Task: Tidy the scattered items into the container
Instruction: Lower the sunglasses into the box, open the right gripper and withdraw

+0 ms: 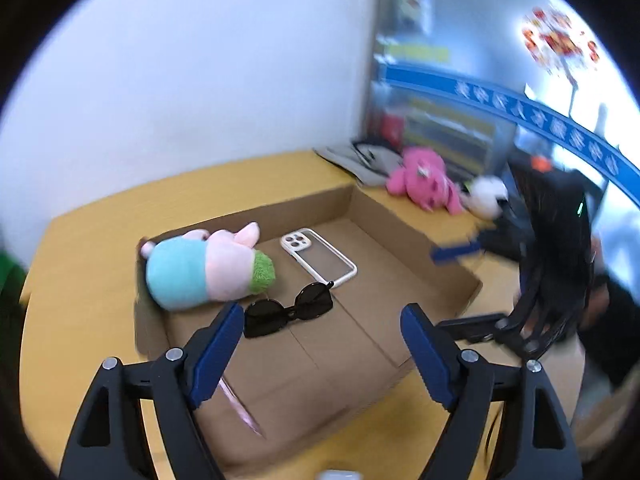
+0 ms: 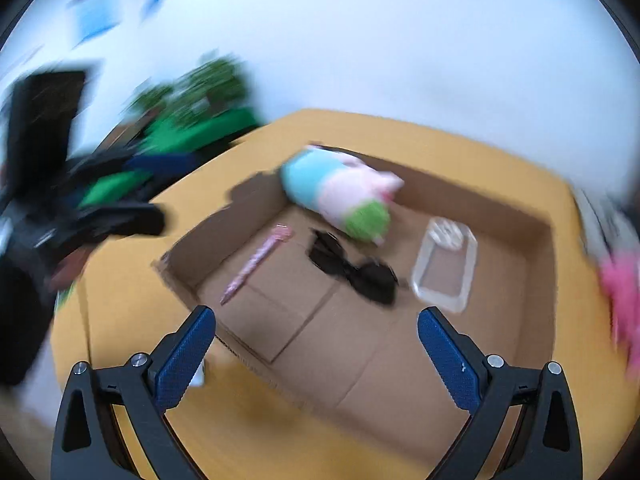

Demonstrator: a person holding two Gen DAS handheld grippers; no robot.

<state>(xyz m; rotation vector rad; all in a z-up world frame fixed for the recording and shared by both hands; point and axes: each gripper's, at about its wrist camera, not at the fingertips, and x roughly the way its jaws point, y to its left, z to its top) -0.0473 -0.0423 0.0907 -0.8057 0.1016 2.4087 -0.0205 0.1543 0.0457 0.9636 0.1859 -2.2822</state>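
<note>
A shallow cardboard box lies open on the yellow table. Inside it rest a pastel plush toy, a clear phone case, black sunglasses and a pink pen. My left gripper hangs open above the box's near part, nothing between its blue pads. My right gripper is open too, empty, over the box's near edge; it also appears as a dark blur at the right of the left wrist view.
Outside the box, at the table's far right, lie a hot-pink plush, a white and black plush and grey papers. A green blurred object stands beyond the table's left side. White wall behind.
</note>
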